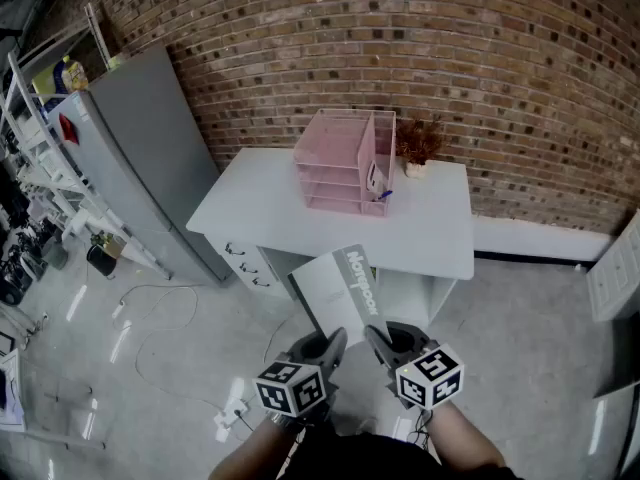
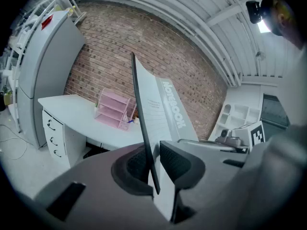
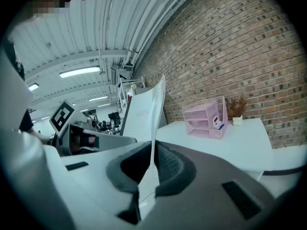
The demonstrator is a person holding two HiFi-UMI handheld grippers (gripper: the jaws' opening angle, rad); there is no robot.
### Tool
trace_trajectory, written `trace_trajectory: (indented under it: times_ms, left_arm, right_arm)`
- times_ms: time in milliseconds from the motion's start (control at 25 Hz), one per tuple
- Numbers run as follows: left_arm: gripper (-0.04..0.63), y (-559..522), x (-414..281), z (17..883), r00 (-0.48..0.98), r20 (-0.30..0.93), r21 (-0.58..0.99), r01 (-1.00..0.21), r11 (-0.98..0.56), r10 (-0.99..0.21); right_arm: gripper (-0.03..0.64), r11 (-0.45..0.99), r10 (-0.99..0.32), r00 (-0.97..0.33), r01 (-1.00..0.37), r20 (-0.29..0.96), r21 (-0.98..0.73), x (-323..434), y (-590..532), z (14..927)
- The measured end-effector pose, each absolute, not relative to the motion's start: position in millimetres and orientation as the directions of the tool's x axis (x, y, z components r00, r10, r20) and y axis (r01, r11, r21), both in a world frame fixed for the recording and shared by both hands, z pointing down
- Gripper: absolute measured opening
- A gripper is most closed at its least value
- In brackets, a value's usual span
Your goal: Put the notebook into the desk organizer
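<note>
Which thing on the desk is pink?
The organizer, a see-through pink rack with shelves. The plant beside it is brownish, and the desk itself is white.

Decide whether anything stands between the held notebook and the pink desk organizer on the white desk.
Nothing visible does. The notebook, clamped by the left gripper and right gripper, hangs short of the desk. The desk top before the organizer is bare. The small plant stands at the organizer's right in the head view, off the path.
</note>
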State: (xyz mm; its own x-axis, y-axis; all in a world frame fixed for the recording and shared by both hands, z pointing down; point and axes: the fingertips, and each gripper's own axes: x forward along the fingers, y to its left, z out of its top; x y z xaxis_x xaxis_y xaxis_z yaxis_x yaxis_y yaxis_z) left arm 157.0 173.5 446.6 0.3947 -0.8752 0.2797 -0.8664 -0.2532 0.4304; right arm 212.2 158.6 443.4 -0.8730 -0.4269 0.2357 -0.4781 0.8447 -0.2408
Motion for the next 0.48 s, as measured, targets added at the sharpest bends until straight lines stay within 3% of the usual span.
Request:
trace_trajectory:
  times_ms: [480]
  left_arm:
    - [0.046,171.2,143.4,448.3,0.392,0.279,0.438,-0.865,-0.247,-0.877]
  right_arm:
    - [0.029,0.846,-0.433,-0.871,-0.481,0.231,-0.230,199.2,156.2,445.9]
